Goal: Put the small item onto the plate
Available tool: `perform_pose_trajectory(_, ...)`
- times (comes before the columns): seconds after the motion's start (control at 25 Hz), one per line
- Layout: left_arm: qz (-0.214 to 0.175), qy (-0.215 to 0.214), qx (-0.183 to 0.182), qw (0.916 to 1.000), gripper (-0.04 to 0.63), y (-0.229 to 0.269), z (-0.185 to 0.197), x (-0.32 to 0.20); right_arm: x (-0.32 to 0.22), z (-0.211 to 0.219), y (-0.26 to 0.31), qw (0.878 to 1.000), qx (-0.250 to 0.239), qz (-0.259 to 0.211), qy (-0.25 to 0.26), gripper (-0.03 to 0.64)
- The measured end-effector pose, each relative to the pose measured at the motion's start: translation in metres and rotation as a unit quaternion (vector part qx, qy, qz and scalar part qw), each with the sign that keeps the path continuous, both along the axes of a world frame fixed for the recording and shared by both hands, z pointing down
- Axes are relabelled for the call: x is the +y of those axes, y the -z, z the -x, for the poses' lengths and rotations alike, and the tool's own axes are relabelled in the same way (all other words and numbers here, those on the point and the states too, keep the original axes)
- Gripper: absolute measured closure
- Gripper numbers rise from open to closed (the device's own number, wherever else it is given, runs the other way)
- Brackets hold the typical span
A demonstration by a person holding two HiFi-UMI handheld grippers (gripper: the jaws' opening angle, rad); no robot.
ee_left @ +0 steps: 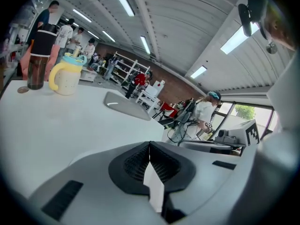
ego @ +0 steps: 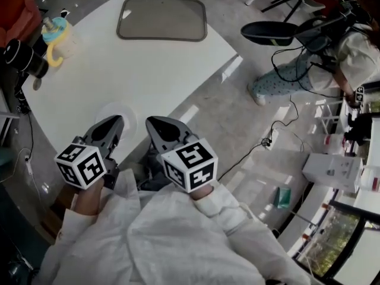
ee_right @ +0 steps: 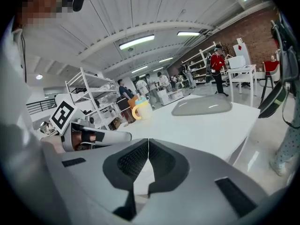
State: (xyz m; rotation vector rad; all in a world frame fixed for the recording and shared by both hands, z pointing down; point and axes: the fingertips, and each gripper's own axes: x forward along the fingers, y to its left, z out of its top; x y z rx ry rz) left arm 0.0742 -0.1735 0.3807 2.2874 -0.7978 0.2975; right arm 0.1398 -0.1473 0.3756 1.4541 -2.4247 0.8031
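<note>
A shallow grey plate (ego: 161, 18) with rounded corners lies at the far end of the white table (ego: 148, 76); it also shows in the left gripper view as the plate (ee_left: 124, 107) and in the right gripper view as the plate (ee_right: 201, 107). A small brown disc (ee_left: 22, 90) lies by a dark tumbler (ee_left: 36, 69). My left gripper (ego: 117, 121) hangs over the table's near edge above a faint white round patch (ego: 116, 110). It is shut and holds nothing (ee_left: 149, 146). My right gripper (ego: 153, 123) is beside it, also shut and bare (ee_right: 148, 143).
A yellow cup (ego: 57, 40) with a blue lid and the tumbler (ego: 24, 58) stand at the table's left rim. A person (ego: 320, 58) bends by a black chair (ego: 273, 33) at the right. Cables (ego: 279, 129) trail over the floor, and shelves and boxes stand at the lower right.
</note>
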Motion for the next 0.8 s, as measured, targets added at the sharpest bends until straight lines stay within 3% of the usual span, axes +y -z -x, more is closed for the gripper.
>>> perform_pose_trajectory(0.28, 0.014, 0.038, 0.008, 0.9991, 0.584, -0.010, -0.010, -0.003, -0.006, -0.011, -0.010, 1.000, -0.001, 0.005, 0.024, 0.601)
perform_pose_trajectory(0.48, 0.017, 0.029, 0.007, 0.9994, 0.584, -0.010, -0.023, 0.000, -0.003, -0.006, -0.013, 0.999, -0.007, 0.009, 0.042, 0.601)
perform_pose_trajectory(0.8, 0.031, 0.062, -0.007, 0.9975, 0.584, -0.014, 0.008, -0.011, -0.005, 0.010, -0.019, 0.998, -0.015, 0.028, 0.057, 0.601)
